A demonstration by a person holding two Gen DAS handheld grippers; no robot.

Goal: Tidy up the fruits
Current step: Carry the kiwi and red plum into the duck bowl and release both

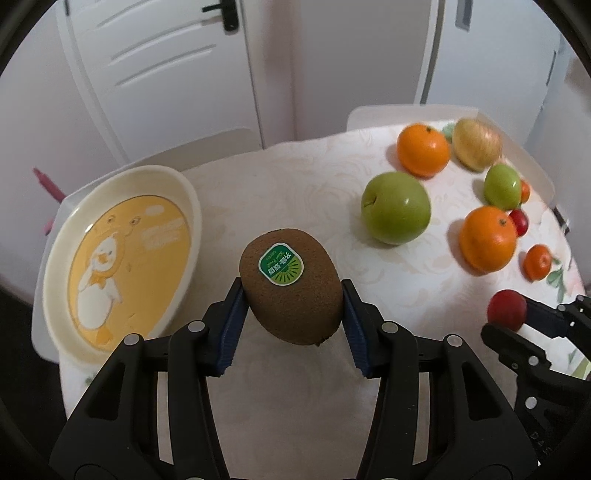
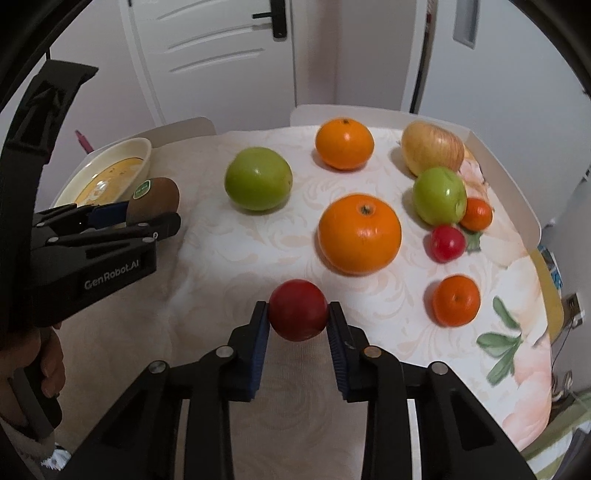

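Left gripper (image 1: 291,295): your blue pads were clamped on the fuzzy brown kiwi (image 1: 291,286) with its green sticker, held above the cloth.
Right gripper (image 2: 297,317): your pads were pressed against a small round red fruit (image 2: 298,309).
Tray: the oval cream plastic tray (image 1: 55,258) with a yellow duck print lay left of the kiwi.
Table: oranges and green apples sat on the pale floral tablecloth (image 1: 280,177).

Door: white panelled door (image 1: 155,55) with black handle (image 1: 226,14) — upper left of my frame
Walls: pale (image 1: 351,66), plain
Table: cream floral cloth (image 1: 288,177) — centre
Light: soft, indoor
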